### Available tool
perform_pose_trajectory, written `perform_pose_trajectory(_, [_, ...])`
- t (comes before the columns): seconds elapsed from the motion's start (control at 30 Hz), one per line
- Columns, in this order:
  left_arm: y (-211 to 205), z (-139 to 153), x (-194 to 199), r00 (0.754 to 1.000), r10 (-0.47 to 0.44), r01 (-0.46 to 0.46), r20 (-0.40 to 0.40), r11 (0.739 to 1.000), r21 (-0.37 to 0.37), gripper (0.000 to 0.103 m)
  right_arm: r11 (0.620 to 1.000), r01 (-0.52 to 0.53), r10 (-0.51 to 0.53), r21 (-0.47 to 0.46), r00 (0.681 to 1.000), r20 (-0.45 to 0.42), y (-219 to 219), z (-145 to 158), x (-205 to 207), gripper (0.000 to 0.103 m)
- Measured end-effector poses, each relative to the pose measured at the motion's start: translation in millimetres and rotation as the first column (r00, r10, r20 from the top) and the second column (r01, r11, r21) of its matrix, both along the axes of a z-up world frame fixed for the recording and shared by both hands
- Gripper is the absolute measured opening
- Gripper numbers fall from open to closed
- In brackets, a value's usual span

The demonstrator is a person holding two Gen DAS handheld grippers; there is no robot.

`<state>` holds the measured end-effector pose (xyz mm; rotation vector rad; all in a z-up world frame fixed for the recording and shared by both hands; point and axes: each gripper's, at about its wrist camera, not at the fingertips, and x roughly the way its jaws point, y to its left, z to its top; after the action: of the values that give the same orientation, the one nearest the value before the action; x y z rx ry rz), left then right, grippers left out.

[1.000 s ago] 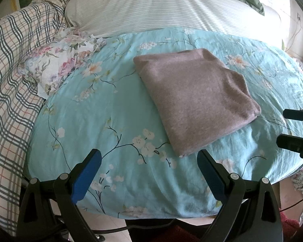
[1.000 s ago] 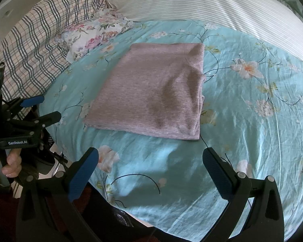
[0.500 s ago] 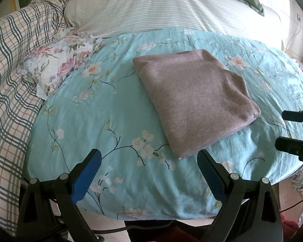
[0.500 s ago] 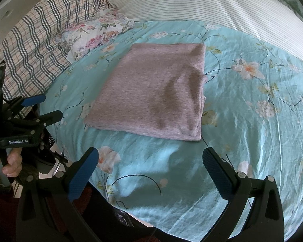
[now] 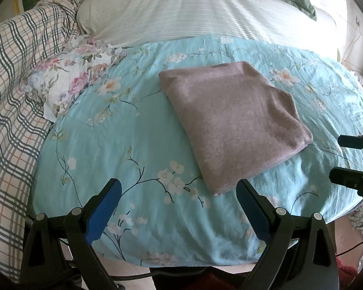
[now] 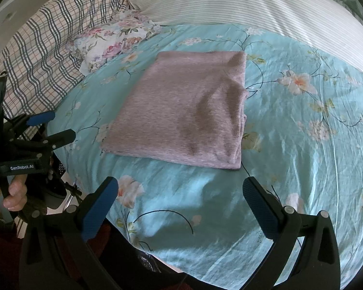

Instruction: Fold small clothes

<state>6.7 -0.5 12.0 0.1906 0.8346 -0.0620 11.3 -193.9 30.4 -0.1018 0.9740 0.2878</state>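
Checked bedding (image 5: 14,101) edges the bed's left side, a floral garment (image 5: 67,82) crumpled just beside it, likely awaiting its turn. At centre, a mauve knit garment (image 5: 232,123) lies folded square on the turquoise floral sheet (image 5: 113,145), apparently finished. Both the left gripper (image 5: 179,207) and the right gripper (image 6: 181,205) hover at the near bed edge, jaws spread wide and empty, clear of the cloth.

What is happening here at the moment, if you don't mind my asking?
A person is folding small clothes with a handheld gripper in each hand. A mauve-grey garment lies folded into a neat rectangle on the turquoise floral sheet. The left gripper and right gripper are both open, empty, and held short of it.
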Motion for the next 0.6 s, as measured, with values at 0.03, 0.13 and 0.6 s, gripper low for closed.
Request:
perform_pose_trajectory(0.03, [0.5,0.5,0.9,1.000,-0.001,0.001,0.003,1.000,0.001,0.096,1.000,0.001,-0.001,0.003,1.000,0.003,0.4,0.3,0.2,0.102])
perform_pose_trajectory(0.13, [-0.9,1.8,0.4,1.000,0.000,0.000,0.008,1.000,0.000,0.096,1.000,0.005,-0.005,0.007,1.000,0.007,0.7,2.2,-0.5,0.102])
perform_pose_trajectory(0.6, [-4.9,3.3,-2.5,1.000,-0.002,0.002,0.021,1.000,-0.001,0.096,1.000,0.003,-0.003,0.009,1.000,0.014,2.7,4.2,-0.7,0.102])
